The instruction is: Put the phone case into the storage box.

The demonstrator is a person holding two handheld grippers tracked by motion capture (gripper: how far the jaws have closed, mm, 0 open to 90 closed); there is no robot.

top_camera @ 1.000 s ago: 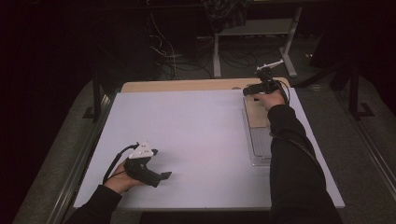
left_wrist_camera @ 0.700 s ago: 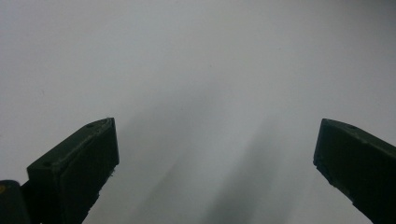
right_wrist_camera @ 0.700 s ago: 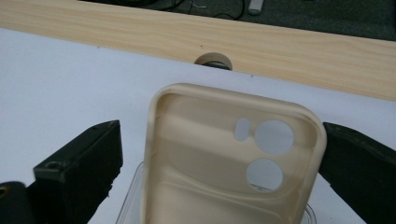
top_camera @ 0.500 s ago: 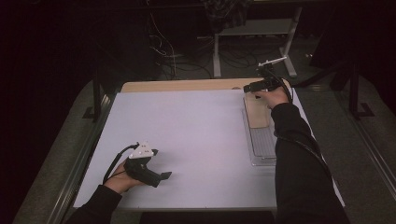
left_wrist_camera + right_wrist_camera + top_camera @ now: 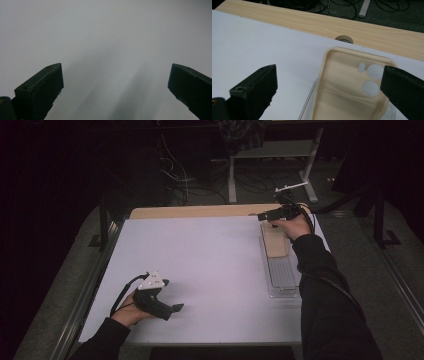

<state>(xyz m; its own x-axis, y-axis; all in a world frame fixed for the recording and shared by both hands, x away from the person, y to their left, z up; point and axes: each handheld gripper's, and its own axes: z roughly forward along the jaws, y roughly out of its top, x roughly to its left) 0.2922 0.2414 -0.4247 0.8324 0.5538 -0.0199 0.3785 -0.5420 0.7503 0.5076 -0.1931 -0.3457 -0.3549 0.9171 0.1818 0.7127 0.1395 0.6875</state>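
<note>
Hovering at the table's far right edge, the right gripper (image 5: 264, 215) has its jaws spread wide and empty above the top end of a cream phone case (image 5: 352, 87). That case lies in a clear plastic tray (image 5: 283, 279) on the white table surface (image 5: 210, 260). Near the front left, the left gripper (image 5: 172, 308) rests wide open, holding nothing.

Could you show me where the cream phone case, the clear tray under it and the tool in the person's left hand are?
phone case (image 5: 342, 97), right gripper view, on its inner back.
clear tray (image 5: 283, 276), high view, on its bare ribbed floor.
left gripper (image 5: 172, 309), high view, at its black fingers.
</note>
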